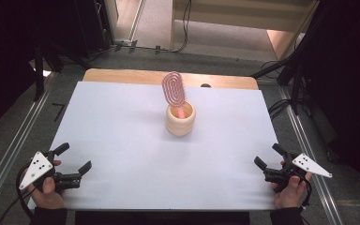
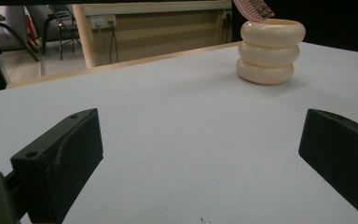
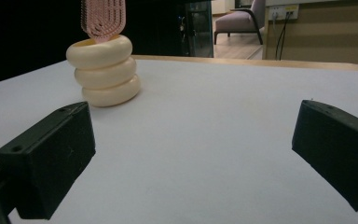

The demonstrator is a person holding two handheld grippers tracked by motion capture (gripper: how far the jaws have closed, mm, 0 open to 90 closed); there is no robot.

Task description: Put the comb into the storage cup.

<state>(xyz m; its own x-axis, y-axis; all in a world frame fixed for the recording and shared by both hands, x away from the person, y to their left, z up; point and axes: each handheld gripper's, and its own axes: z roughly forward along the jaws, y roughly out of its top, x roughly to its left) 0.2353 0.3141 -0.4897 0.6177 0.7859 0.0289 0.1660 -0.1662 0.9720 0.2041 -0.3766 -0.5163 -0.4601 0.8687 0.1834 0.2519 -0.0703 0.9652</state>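
A cream ribbed cup (image 1: pixel 180 120) stands upright near the middle of the white table (image 1: pixel 122 117), slightly toward the back. A pink hairbrush (image 1: pixel 174 89) stands in it, head up and leaning left. My left gripper (image 1: pixel 76 158) rests at the front left edge, open, nothing between its jaws. My right gripper (image 1: pixel 269 155) rests at the front right edge, also open and holding nothing. In the left gripper view the cup (image 2: pixel 270 51) sits far ahead to the right, the brush (image 2: pixel 254 9) cut off at the top. In the right gripper view the cup (image 3: pixel 105 77) and brush (image 3: pixel 102 18) sit ahead to the left.
The white sheet covers a wooden tabletop whose bare strip (image 1: pixel 122 75) shows along the back. Metal rails (image 1: pixel 9 154) run along both sides of the table on the floor. Cables (image 1: pixel 281 108) lie at the right rear.
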